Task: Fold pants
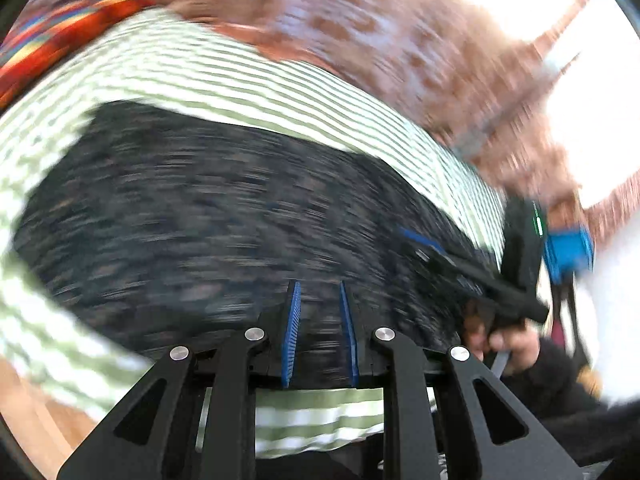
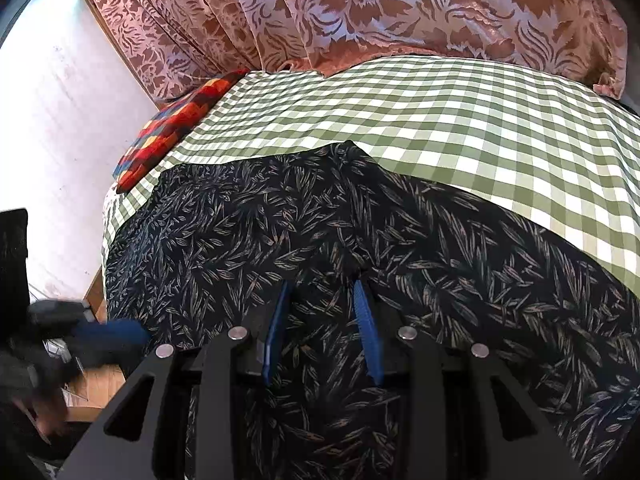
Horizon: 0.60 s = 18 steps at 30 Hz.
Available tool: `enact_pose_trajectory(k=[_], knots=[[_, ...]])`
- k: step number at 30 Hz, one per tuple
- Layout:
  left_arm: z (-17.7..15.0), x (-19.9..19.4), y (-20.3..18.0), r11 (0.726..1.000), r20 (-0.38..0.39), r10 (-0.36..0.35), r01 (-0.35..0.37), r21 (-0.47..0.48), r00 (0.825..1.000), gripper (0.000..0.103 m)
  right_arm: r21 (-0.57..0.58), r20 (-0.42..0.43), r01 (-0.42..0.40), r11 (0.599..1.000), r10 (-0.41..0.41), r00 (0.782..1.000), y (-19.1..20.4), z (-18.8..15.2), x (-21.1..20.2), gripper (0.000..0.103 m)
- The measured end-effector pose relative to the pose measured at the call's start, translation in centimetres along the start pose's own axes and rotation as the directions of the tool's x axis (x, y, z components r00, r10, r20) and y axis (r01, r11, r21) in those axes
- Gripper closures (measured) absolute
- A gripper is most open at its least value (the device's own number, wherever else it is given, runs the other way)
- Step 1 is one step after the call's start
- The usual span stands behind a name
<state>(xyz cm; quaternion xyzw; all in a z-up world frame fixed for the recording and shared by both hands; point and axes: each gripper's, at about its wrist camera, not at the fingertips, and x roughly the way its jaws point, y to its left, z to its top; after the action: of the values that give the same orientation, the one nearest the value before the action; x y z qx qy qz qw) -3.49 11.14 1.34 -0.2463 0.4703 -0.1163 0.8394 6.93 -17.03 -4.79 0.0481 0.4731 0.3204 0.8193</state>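
Note:
Dark navy pants with a tan leaf print [image 2: 304, 224] lie spread on a green-and-white checked bed cover [image 2: 460, 120]. My right gripper [image 2: 322, 292] hovers just over the near part of the pants, its blue-padded jaws apart with nothing between them. The left wrist view is motion-blurred; my left gripper [image 1: 319, 288] is open over the pants [image 1: 208, 208] near the bed's front edge. The right gripper [image 1: 472, 268] also shows at the right of the left wrist view, and the left gripper [image 2: 108, 334] shows blurred at the lower left of the right wrist view.
A red, orange and blue patterned cushion [image 2: 172, 128] lies at the bed's far left corner. A pink floral curtain [image 2: 360, 12] hangs behind the bed. A white wall [image 2: 52, 120] stands to the left. Wooden floor [image 2: 100, 388] shows below the bed's edge.

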Motion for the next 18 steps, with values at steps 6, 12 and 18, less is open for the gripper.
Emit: enact_pose_trajectory(k=[6,12,18], knots=[[-0.6,-5.7,10.5,0.922,0.119,0.061,-0.010,-0.386,0.991,0.085,0.015,0.016,-0.018,1.000,0.018,1.000,0.0,0.1,-0.1,0.069],[-1.5,-5.9,15.9,0.812,0.148,0.074,0.027,-0.582,0.986,0.085,0.028,0.021,-0.034,0.999,0.033,0.999,-0.2,0.1,-0.2,0.069],[-1.3,-4.2,17.3,0.769,0.162,0.082,0.041,-0.638,0.983,0.061,0.029,0.021,-0.036,0.999,0.035,0.999,-0.4,0.1,-0.2,0.069]])
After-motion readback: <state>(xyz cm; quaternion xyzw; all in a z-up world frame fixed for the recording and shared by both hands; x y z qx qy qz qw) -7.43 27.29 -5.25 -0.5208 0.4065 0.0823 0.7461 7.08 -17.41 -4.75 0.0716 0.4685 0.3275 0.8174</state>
